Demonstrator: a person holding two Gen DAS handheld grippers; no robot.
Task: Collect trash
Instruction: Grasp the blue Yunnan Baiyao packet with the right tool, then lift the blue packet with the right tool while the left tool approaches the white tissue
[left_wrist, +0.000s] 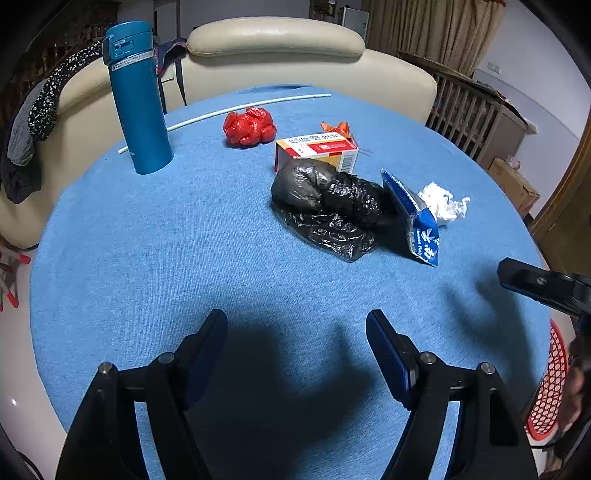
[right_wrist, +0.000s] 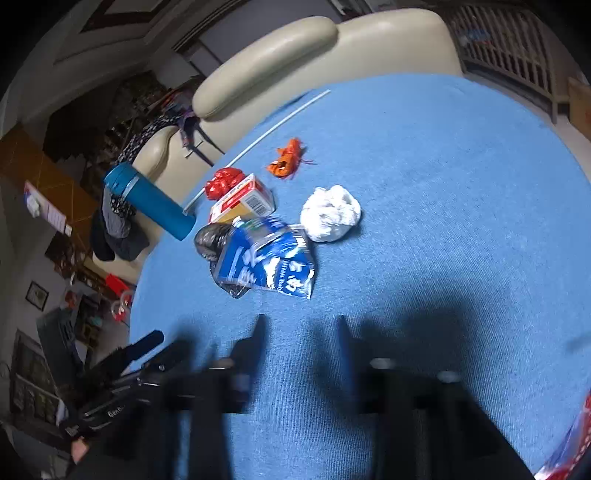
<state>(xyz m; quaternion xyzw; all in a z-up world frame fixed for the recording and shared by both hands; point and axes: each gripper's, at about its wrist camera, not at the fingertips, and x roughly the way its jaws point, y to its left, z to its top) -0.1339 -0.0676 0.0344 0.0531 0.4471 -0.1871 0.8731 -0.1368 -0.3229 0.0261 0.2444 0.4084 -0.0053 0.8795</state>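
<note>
left hand-held gripper: jaws apart, empty | right hand-held gripper: jaws apart, empty, over blue tablecloth

glossy crinkled black plastic bag on matt blue cloth.

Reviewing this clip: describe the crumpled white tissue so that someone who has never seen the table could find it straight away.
Start from the round table under the blue cloth, with the trash clustered near the teal flask. At the cluster's right end, just beyond the blue and white wrapper, lies the white tissue wad. It is the only plain white, ball-shaped piece; its neighbours are printed, black, red or orange.
</note>
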